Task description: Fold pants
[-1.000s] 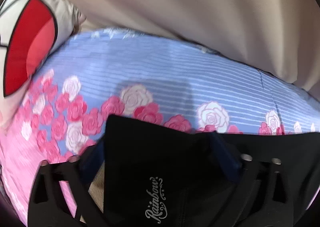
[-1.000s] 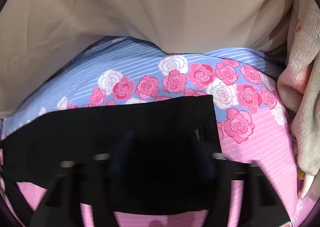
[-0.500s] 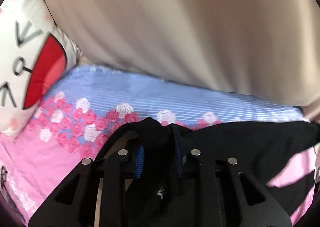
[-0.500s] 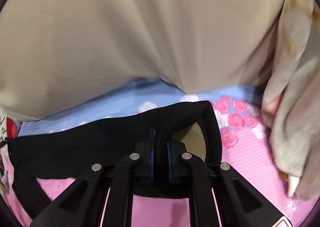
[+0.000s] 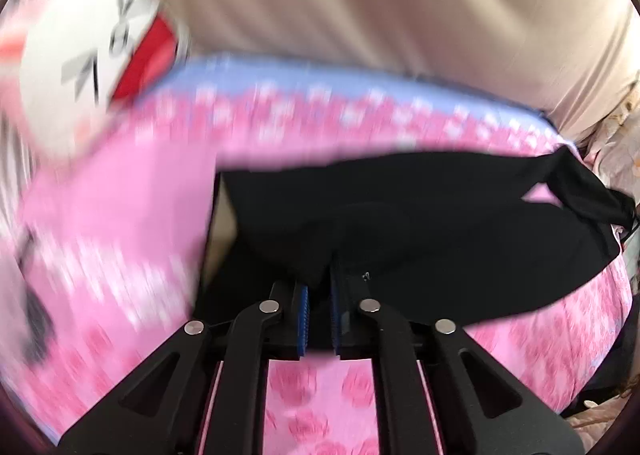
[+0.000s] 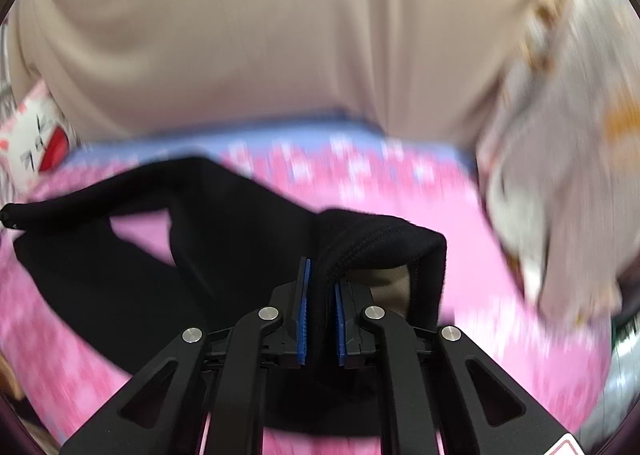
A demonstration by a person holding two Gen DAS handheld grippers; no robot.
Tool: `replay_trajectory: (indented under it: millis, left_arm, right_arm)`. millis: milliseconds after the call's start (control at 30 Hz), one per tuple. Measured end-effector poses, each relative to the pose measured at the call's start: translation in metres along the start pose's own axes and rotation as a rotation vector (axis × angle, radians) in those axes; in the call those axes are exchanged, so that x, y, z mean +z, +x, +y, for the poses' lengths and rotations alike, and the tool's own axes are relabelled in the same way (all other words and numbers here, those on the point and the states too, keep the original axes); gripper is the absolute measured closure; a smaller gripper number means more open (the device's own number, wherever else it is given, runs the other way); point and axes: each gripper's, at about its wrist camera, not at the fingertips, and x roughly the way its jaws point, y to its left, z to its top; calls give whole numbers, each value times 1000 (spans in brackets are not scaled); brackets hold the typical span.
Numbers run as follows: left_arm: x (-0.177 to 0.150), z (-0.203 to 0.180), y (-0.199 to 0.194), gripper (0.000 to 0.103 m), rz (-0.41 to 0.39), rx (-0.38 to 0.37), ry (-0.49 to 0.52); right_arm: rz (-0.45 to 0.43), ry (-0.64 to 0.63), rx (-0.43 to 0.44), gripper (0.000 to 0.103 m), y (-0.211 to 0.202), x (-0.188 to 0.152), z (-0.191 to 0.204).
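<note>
Black pants (image 5: 440,223) hang between the two grippers, lifted off the pink rose-print bedsheet (image 5: 120,223). Left gripper (image 5: 318,295) is closed tight on a pinch of the black fabric, blue pads pressed against it; the cloth runs away from it toward the right of that view. Right gripper (image 6: 320,295) is likewise clamped on a stitched edge of the pants (image 6: 240,239), which trail off to the left of its view.

Half a second ago both grippers were low and close to the beige curtain (image 6: 260,35); now more of the sheet shows beneath, and the fabric is drawn out longer between the two grips. A second ago the pants lay flat on the sheet.

Pants: plain black, with pale lining visible at each gripped end. Background is motion-blurred. A white-and-red cartoon pillow (image 5: 92,55) sits at the bed's far left.
</note>
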Motion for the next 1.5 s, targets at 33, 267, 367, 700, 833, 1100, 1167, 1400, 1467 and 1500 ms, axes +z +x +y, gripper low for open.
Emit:
replay_trajectory:
  millis: [33,267,367,700,833,1100,1167,1400,1467,1500]
  left_arm:
    - [-11,6,9,90,26,-13,-15]
    - [-42,35,-8,71,-37,-146,-248]
    - [-34,23,-21,41,-95,-78,-252]
    - [-21,4,45,23,33,-13,-418]
    - [-14,2,46,45,77,77,-373]
    - [-24,7,43,47,115,94,-338]
    - [-28,10,39,41,94,56,-358]
    - [-44,34,36,9,98,-161,-589]
    - [-47,37,41,10,100,-217,-643]
    - [-48,38,42,10,95,-226,-667]
  right_arm:
    - [42,6,-6,87,8,-16,-6]
    - [69,115,-68,31,-16,-69,-33]
    - [-42,189,-52,27,-49,-58,-41]
    - [214,272,-61,61,64,-21,-69]
    - [204,143,-50,91,68,-9,-46]
    - [-219,-408,-344,67,-83,-19,0]
    - [-57,-358,-464,48,-55,-58,-34]
    - [-77,76,-369,39,-89,-116,-59]
    - [-127,93,-276,30,-93,-107,-30]
    - [-139,102,-232,30,-91,-104,-14]
